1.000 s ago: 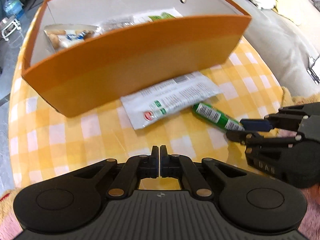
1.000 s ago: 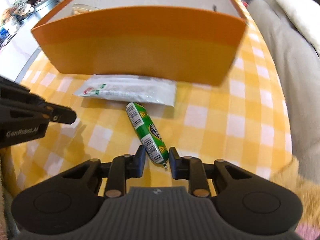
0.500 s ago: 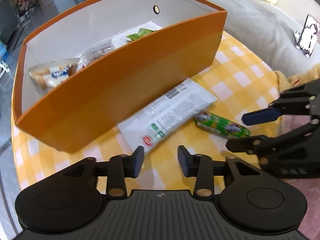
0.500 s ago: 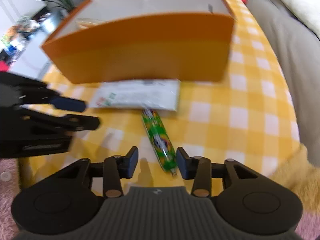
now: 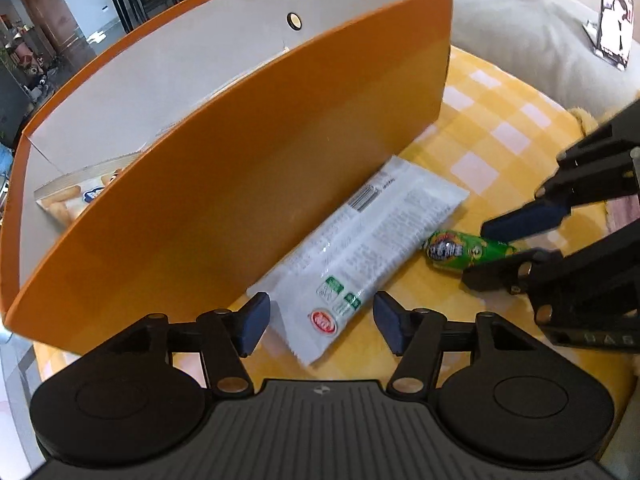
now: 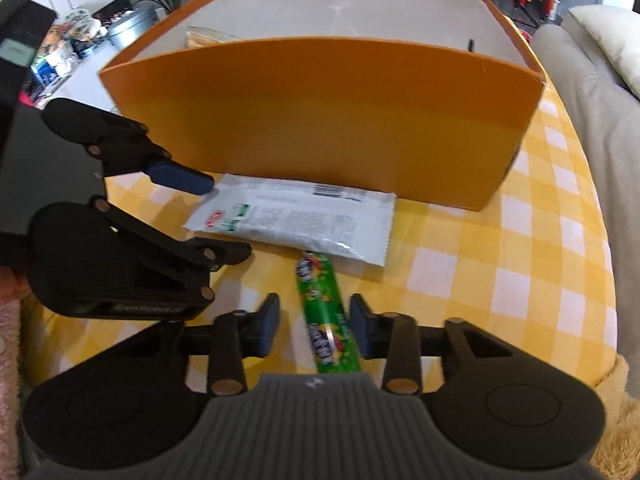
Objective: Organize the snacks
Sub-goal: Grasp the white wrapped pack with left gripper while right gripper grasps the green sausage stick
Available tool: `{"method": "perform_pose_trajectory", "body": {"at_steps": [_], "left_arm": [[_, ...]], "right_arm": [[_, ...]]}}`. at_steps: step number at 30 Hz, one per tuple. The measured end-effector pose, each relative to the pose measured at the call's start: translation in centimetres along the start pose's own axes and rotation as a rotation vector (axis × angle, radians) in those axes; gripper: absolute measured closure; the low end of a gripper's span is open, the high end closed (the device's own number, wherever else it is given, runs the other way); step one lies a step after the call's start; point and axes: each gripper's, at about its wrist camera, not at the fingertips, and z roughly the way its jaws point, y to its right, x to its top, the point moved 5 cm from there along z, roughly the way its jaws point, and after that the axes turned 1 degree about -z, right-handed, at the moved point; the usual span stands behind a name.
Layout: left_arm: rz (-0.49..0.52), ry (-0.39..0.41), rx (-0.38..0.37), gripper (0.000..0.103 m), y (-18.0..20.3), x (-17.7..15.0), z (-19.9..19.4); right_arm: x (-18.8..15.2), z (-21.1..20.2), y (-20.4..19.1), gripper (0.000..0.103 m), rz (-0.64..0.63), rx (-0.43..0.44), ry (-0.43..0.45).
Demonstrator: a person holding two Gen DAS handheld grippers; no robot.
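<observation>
Two snacks left outside the box: the white packet (image 5: 360, 248) lies flat on the checked cloth (image 6: 520, 248) against the orange box's (image 5: 248, 184) near wall, and the green stick (image 6: 326, 320) lies just beside its end. Your left gripper (image 5: 320, 320) is spread wide with the packet's near end between its fingers, not pinched yet. Your right gripper (image 6: 314, 326) is also spread, straddling the stick without touching, lined up lengthwise, likely for a grab. One biscuit pack (image 5: 76, 196) already sits in the box. Both look like pre-grasp poses.
</observation>
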Motion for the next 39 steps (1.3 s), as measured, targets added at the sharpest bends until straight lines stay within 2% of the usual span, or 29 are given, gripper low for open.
{"method": "perform_pose_trajectory", "body": {"at_steps": [3, 7, 9, 11, 13, 18, 21, 23, 26, 27, 29, 31, 34, 37, 39], "left_arm": [[0.008, 0.009, 0.002, 0.033, 0.2, 0.2, 0.1], [-0.001, 0.005, -0.033, 0.067, 0.8, 0.2, -0.2], [0.002, -0.015, -0.026, 0.077, 1.3, 0.2, -0.4], [-0.002, -0.042, 0.002, 0.08, 1.8, 0.1, -0.7], [-0.051, -0.085, -0.009, 0.083, 1.9, 0.1, -0.9], [-0.336, -0.206, -0.121, 0.086, 0.6, -0.7, -1.8], [-0.432, -0.237, -0.178, 0.086, 0.7, -1.1, -2.5], [-0.467, -0.263, -0.192, 0.086, 1.0, -1.5, -2.7], [-0.445, -0.271, -0.191, 0.086, 2.0, -1.7, -2.8], [-0.437, -0.277, -0.193, 0.085, 2.3, -1.7, -2.6], [-0.41, -0.279, -0.194, 0.075, 2.7, -1.8, -2.5], [-0.356, -0.252, -0.179, 0.054, 3.0, -1.6, -2.6], [-0.252, -0.191, -0.148, 0.034, 3.3, -1.0, -3.1], [-0.172, -0.137, -0.114, 0.026, 3.0, -0.4, -3.0], [-0.12, -0.122, -0.101, 0.025, 2.8, -0.2, -2.5]], "right_arm": [[0.0, -0.2, 1.0, 0.083, 0.066, -0.023, -0.004], [-0.2, -0.5, 2.0, 0.083, 0.118, -0.052, -0.006], [-0.4, -0.7, 2.2, 0.083, 0.142, -0.064, -0.012], [-0.5, -0.7, 2.3, 0.083, 0.162, -0.07, -0.02], [-0.6, -0.7, 2.5, 0.083, 0.191, -0.058, -0.027], [-0.8, -0.7, 3.2, 0.084, 0.32, 0.03, -0.048], [-1.0, -0.6, 3.4, 0.084, 0.38, 0.065, -0.062], [-1.1, -0.7, 3.2, 0.084, 0.385, 0.053, -0.07], [-0.9, -0.7, 3.1, 0.084, 0.381, 0.04, -0.079], [-0.8, -0.5, 3.1, 0.084, 0.381, 0.036, -0.083], [-0.8, -0.4, 3.0, 0.084, 0.381, 0.031, -0.089], [-0.5, -0.1, 2.8, 0.083, 0.381, 0.025, -0.094], [-0.5, 0.0, 2.8, 0.082, 0.387, 0.019, -0.095], [-0.1, 0.3, 2.7, 0.08, 0.385, 0.013, -0.089], [0.1, 0.6, 2.5, 0.079, 0.384, 0.011, -0.087]]}}
